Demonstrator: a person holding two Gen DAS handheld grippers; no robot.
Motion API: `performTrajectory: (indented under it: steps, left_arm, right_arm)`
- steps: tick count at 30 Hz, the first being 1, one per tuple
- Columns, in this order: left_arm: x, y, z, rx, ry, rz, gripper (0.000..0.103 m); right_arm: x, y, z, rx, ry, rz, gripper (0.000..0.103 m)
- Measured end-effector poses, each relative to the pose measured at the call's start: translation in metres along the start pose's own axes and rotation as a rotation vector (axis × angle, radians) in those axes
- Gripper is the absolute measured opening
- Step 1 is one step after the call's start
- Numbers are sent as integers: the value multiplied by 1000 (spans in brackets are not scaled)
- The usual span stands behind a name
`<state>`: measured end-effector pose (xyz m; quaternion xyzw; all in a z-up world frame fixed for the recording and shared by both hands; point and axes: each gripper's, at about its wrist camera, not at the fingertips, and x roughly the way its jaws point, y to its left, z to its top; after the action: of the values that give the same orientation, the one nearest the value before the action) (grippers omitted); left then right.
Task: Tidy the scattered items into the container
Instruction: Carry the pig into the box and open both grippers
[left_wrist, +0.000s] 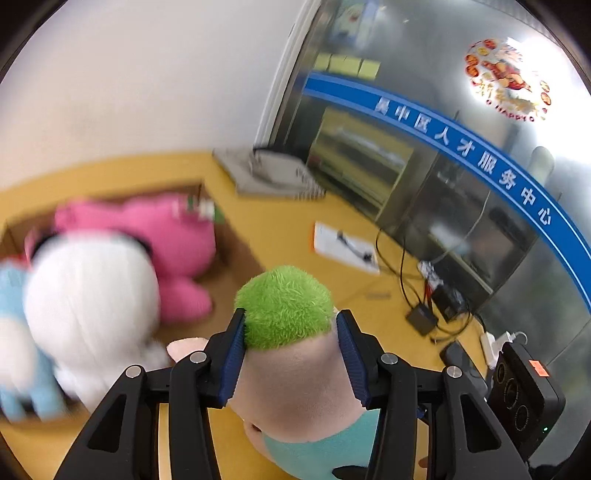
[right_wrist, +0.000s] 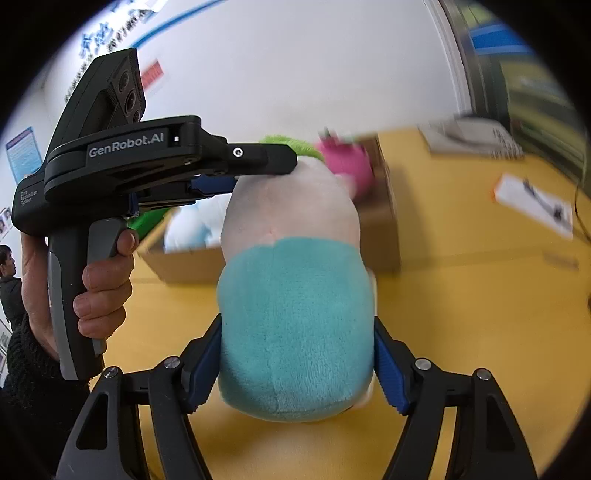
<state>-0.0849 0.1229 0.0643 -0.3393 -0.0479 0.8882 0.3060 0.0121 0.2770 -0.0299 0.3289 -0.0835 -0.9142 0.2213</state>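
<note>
A plush doll with green hair (left_wrist: 284, 306), a pale head and a teal body (right_wrist: 295, 328) is held above the yellow table by both grippers. My left gripper (left_wrist: 291, 354) is shut on the doll's head. My right gripper (right_wrist: 297, 365) is shut on its teal body; the left gripper also shows in the right wrist view (right_wrist: 266, 166) at the head. A cardboard box (right_wrist: 384, 229) lies behind the doll and holds a pink plush (left_wrist: 173, 236), a white plush (left_wrist: 92, 295) and a blue plush (left_wrist: 14, 332).
The yellow table (left_wrist: 280, 229) carries a grey tray of papers (left_wrist: 269, 173), a white sheet (left_wrist: 343, 247), and cables with small black devices (left_wrist: 428, 306) near the glass wall. A person stands at the far left (right_wrist: 9, 280).
</note>
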Motion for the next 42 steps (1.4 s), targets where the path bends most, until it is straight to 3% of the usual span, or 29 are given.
performTrajectory:
  steps: [6,10,14,17,27,32,35,37,42]
  left_arm:
    - [12,21,83,92,-90,55,52]
    - [60,53,110,77,-34,116,52]
    - [115,82,96,18,98,122,52]
    - [136,85,76,22,148,114,52]
    - [171,95,46,-8,256,56,60]
    - [193,75,43,62,292,163,67]
    - [189,73,47,36,288,185,67]
    - [170,74,49,11,255,168,67]
    - [77,85,34,20,153,191,67]
  right_arm:
    - [26,-2,78,-85,-131,-27,72]
    - [75,-25,111,-67,-157,-12,72]
    - [125,-48,101,-32,-82,-28,72]
    - [138,-59,83,3,-12,-36,72]
    - [119,-53,74,-1,89,-110,73]
    - [100,-35,78,-47,35,-149,74]
    - [121,-37,72,-88,95,-197,79]
    - [126,-27,70,-166,107,-244,78]
    - [117,-21,74,-129,121,-260,76]
